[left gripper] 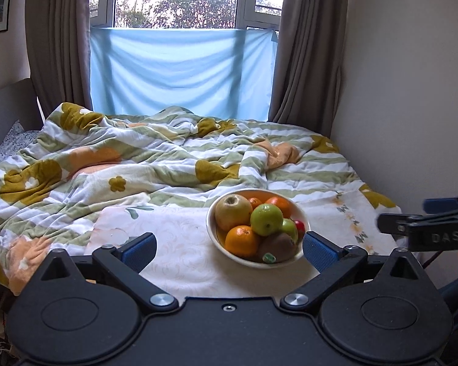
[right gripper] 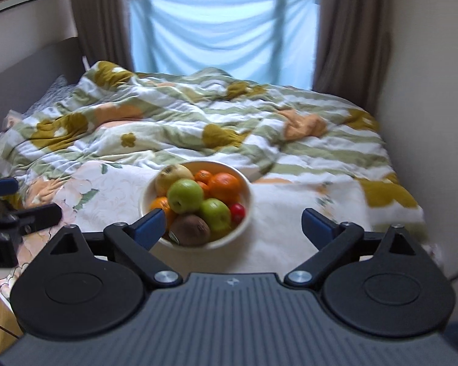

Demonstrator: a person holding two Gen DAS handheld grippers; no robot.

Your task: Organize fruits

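**Full bowl on a soft bed — mind the heap**

Your left gripper [left gripper: 229, 248] has its jaws spread wide with nothing between them, and your right gripper [right gripper: 232, 225] is the same: wide apart and empty, its view smeared with motion blur. Both sit back from the white bowl [left gripper: 212, 224], which rests on a pale floral cloth [left gripper: 180, 259] laid over the rumpled quilt [left gripper: 107, 158].

All the fruit you can see is already in that bowl, piled above the rim: a russet apple [left gripper: 232, 212], a green apple [left gripper: 266, 219], an orange [left gripper: 241, 241], a kiwi [left gripper: 277, 246] and a small red fruit [left gripper: 299, 225] at the edge.

The risk is the footing. Bedding gives under pressure, so a downward push on the rim or on the top fruit could tip the bowl. The round fruit lean on one another — lift a low one and those above may roll off onto the quilt. The kiwi looks soft, so a hard squeeze could bruise it.
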